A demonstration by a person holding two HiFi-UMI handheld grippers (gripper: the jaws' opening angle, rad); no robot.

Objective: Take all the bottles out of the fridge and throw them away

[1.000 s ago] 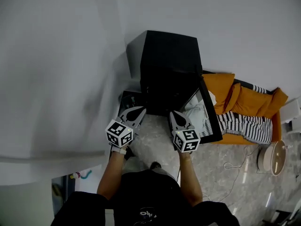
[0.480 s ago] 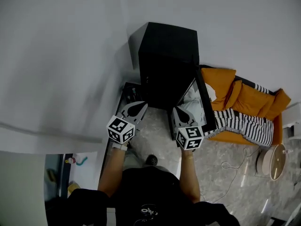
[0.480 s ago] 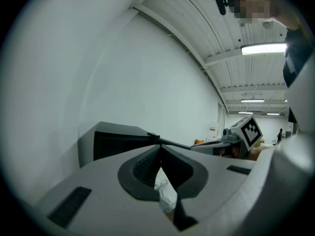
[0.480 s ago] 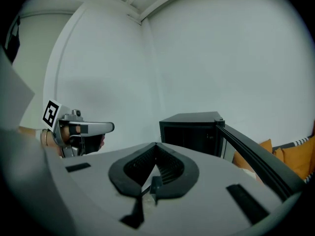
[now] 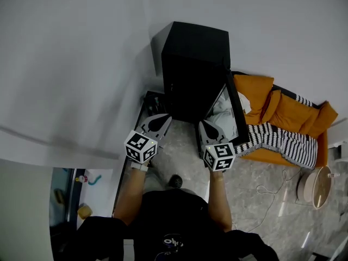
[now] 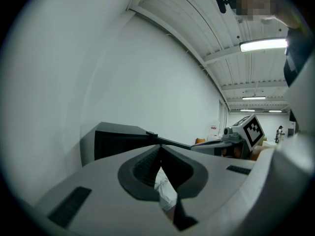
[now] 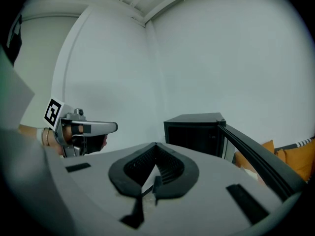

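Note:
A black mini fridge (image 5: 196, 72) stands against the white wall, its door (image 5: 235, 113) swung open to the right. The inside is dark and no bottle shows in any view. My left gripper (image 5: 161, 121) hovers in front of the fridge's left side, jaws shut and empty. My right gripper (image 5: 204, 127) is beside it, near the door's lower edge, also shut with nothing held. In the left gripper view, the left gripper (image 6: 158, 149) points at the fridge (image 6: 115, 140). In the right gripper view, the right gripper (image 7: 155, 146) faces the fridge (image 7: 194, 131) and its door (image 7: 253, 151).
An orange sofa (image 5: 285, 116) with a black-and-white striped cloth (image 5: 285, 143) sits right of the door. A round white device (image 5: 314, 184) and a thin cable (image 5: 269, 192) lie on the marble floor. A low black object (image 5: 152, 103) stands left of the fridge. White cloth (image 5: 224, 113) shows behind the door.
Both grippers have drifted slightly closer to the fridge front and its open door, side by side. Both stayed shut and empty.

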